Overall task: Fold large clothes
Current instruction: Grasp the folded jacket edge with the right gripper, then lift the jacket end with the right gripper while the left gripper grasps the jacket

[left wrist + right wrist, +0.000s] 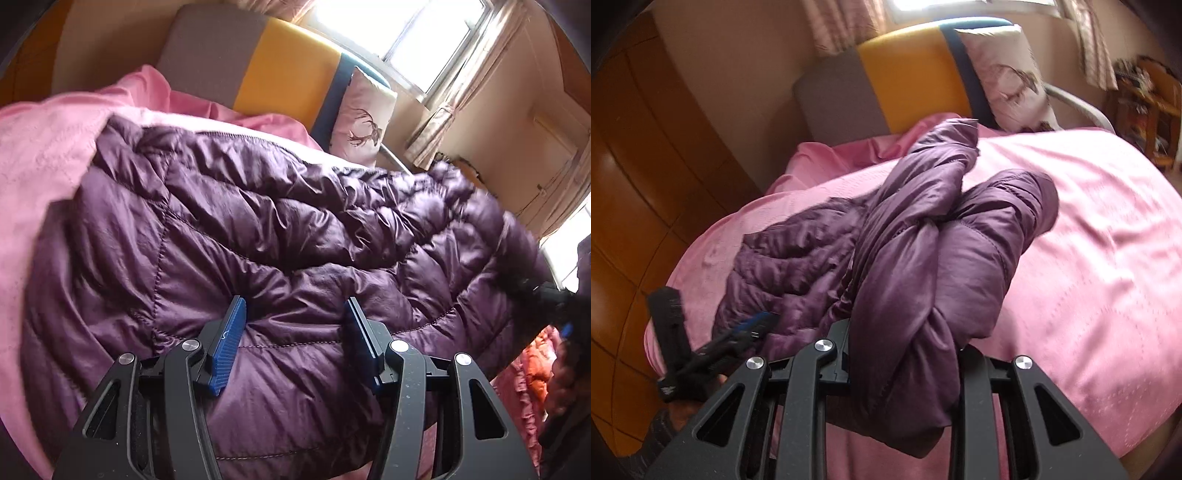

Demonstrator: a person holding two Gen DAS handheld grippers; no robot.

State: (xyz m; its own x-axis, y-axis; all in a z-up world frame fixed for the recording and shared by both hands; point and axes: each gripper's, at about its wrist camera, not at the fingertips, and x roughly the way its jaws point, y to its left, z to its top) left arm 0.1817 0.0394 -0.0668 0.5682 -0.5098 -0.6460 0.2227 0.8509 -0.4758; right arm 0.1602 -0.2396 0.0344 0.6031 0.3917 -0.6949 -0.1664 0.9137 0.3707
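Glossy quilted purple jacket [295,229] on matt pink cloth bedspread [1089,229]; polished wooden wardrobe [635,192].

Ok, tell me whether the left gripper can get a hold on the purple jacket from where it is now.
Probably yes. The left gripper has its fingers apart, straddling a bulge of the purple jacket, with nothing between them and the fabric. The right gripper holds another bunched part, off to the side.
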